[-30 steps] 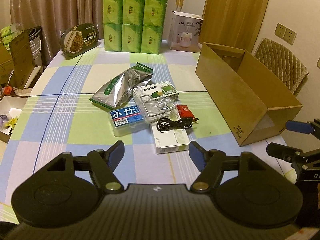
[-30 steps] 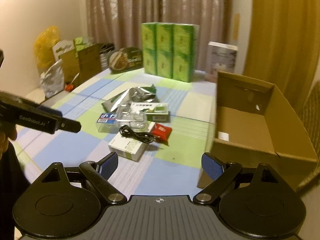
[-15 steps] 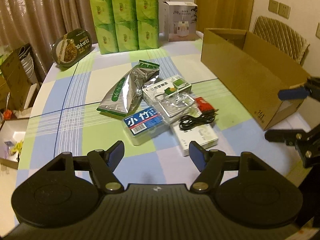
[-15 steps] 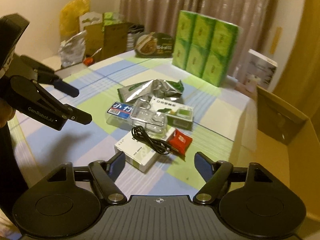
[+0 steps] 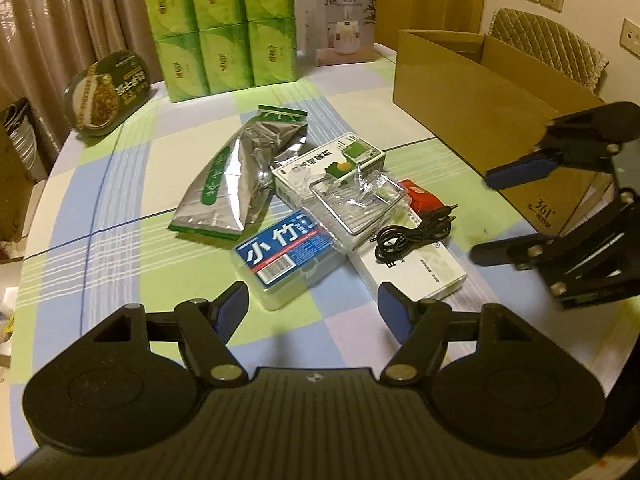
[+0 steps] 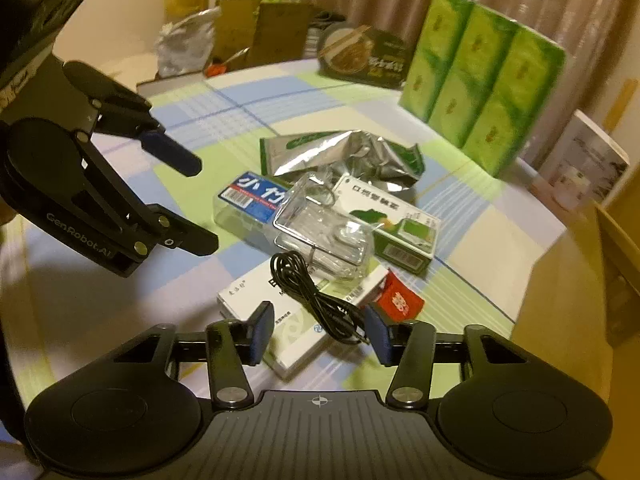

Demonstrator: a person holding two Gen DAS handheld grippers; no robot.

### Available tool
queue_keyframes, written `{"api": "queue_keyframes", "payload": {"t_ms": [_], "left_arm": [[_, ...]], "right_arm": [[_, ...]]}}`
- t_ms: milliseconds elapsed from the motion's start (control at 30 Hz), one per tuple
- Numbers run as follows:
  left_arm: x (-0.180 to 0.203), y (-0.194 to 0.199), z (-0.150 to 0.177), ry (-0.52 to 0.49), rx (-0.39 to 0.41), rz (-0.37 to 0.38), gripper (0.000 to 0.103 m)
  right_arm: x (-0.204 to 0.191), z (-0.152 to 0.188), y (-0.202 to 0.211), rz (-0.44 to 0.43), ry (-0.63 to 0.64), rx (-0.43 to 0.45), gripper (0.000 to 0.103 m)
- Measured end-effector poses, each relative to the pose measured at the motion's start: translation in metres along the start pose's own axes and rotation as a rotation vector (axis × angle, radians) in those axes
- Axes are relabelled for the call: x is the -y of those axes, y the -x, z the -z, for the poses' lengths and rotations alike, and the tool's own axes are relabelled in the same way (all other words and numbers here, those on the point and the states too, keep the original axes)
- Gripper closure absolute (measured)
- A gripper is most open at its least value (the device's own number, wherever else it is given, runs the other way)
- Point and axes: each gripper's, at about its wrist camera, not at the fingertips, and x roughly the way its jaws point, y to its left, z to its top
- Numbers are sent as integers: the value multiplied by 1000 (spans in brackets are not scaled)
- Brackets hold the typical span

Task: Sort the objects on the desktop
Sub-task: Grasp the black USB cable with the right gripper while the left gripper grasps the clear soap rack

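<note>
A pile sits mid-table: a silver-green foil pouch (image 5: 240, 184), a blue-labelled clear box (image 5: 286, 254), a green-white carton (image 5: 332, 164), a clear plastic case (image 5: 356, 204), a red packet (image 5: 420, 200), a black cable (image 5: 412, 236) on a white box (image 5: 416, 268). My left gripper (image 5: 312, 308) is open just in front of the blue-labelled box. My right gripper (image 6: 318, 334) is open, low over the white box (image 6: 280, 320) and the cable (image 6: 316, 300). Each gripper shows in the other's view, the right (image 5: 488, 216) and the left (image 6: 200, 204).
An open cardboard box (image 5: 480, 92) stands at the table's right side. Green tissue packs (image 5: 224, 28), a white appliance box (image 5: 340, 20) and a noodle bowl (image 5: 108, 92) line the far edge. A chair (image 5: 548, 48) is behind the cardboard box.
Both grippers have moved in toward the pile. The right one has dropped low over the white box and cable. Both stay open.
</note>
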Motion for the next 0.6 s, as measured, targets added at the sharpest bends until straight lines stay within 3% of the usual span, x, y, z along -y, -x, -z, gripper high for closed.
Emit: {"api": "queue_keyframes", "payload": {"t_ms": [267,433,500,600], "left_arm": [[-7,-17,2,33,23,15,36],[-13,-21,6,51,24,22,36],[-15,-21,8,56,24,22,36],[-16,-22,8,56,28,26,36]], "right_arm": [[-3,-13,-31,-52,124,-25,67],[3,-18,-43,-71,111,-40,73],[5,-18,-43,-68,93,-48,83],[6,-16,-39,-74,54,-49,91]]}}
